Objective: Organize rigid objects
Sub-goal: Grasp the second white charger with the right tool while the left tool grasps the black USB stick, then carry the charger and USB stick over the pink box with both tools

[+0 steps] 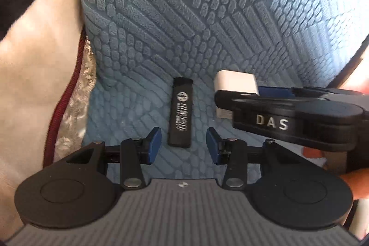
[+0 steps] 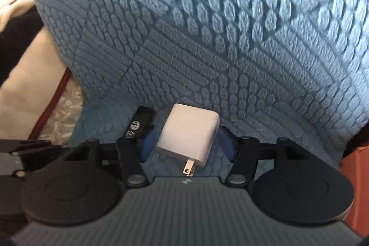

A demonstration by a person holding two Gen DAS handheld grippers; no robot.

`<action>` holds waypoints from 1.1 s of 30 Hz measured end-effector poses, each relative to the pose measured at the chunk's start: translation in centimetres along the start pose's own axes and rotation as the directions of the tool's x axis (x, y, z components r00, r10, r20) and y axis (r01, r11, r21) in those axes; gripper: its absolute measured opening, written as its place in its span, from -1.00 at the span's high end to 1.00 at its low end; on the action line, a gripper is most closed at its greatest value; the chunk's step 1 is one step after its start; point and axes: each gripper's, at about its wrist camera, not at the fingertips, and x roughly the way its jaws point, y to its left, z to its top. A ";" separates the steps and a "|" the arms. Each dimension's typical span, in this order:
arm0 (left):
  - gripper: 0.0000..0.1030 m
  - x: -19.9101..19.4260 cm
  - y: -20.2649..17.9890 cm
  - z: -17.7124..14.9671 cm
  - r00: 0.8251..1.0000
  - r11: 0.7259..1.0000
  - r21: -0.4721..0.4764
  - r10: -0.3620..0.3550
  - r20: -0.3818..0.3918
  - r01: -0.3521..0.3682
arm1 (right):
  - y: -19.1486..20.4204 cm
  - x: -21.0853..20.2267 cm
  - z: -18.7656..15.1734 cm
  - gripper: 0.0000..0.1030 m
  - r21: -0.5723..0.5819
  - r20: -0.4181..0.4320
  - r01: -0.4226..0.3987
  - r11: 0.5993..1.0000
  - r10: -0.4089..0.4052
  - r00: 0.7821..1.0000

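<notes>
left claw (image 1: 183, 145) spread, lighter (image 1: 181, 112) lies between its tips | right claw (image 2: 187, 144) spread around charger (image 2: 189, 134), not pinching | prongs (image 2: 189, 167) seen only from right wrist | both on blue mat (image 1: 207, 15)

lighter (image 1: 180, 112) on mat (image 1: 207, 15) | charger (image 1: 235, 82) just right

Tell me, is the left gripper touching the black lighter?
Apart. The left wrist view shows blue mat on both sides between the left gripper pads and the black lighter.
</notes>
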 end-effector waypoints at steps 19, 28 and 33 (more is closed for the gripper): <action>0.49 0.9 -0.5 0.5 1.000 1.000 -0.020 -0.013 0.007 0.013 | -4.1 -4.6 -0.6 -0.10 -0.017 -0.024 0.061 0.998 -0.061 0.998; 0.49 -0.6 -2.3 -0.1 0.999 0.999 -0.013 -0.035 -0.011 0.035 | -4.8 -8.2 -4.3 -0.09 -0.012 -0.048 0.051 0.999 -0.051 0.998; 0.49 -2.1 -2.4 -2.4 0.998 0.998 -0.049 -0.050 -0.030 0.048 | -4.4 -9.6 -6.6 -0.08 -0.012 -0.062 0.080 0.997 -0.081 0.995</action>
